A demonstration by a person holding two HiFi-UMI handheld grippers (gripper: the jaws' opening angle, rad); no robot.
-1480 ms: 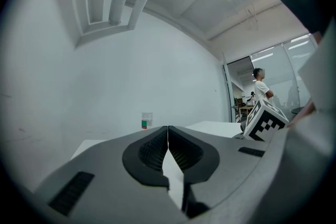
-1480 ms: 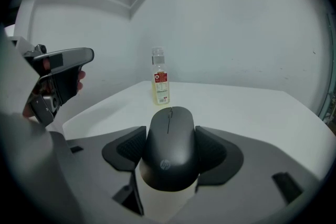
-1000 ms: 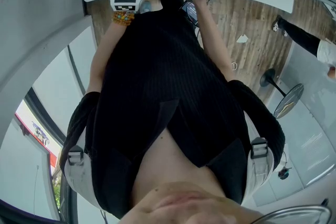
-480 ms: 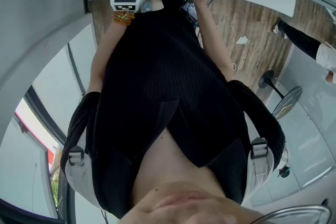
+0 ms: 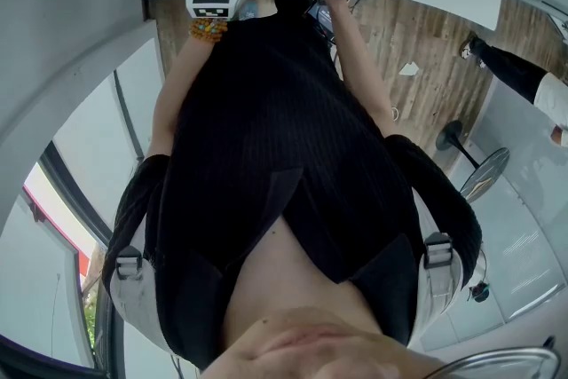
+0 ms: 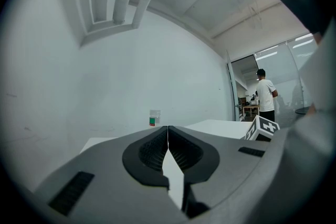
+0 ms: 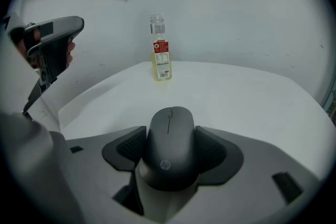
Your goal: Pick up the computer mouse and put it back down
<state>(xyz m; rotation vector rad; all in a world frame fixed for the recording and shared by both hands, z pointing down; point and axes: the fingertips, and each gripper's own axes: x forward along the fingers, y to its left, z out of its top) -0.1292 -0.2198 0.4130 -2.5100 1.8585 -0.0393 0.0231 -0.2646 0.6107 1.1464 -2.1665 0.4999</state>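
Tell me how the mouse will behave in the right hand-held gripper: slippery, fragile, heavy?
The mouse looks like a rigid plastic shell, so it probably won't flex. Its smooth, rounded sides taper, so it could slide out from between the ribbed pads if squeezed only lightly. It's small, with no cable visible, so it is likely light.

Both arms fwd: L closed empty, R clamped.
L gripper (image 6: 168,134): jaws pressed together, nothing btwn. R gripper (image 7: 169,145): jaws closed on mouse (image 7: 169,162) sides. L forearm (image 5: 173,98) & R forearm (image 5: 362,58) bare, stretched fwd side by side; bead bracelet (image 5: 208,31) at L wrist.
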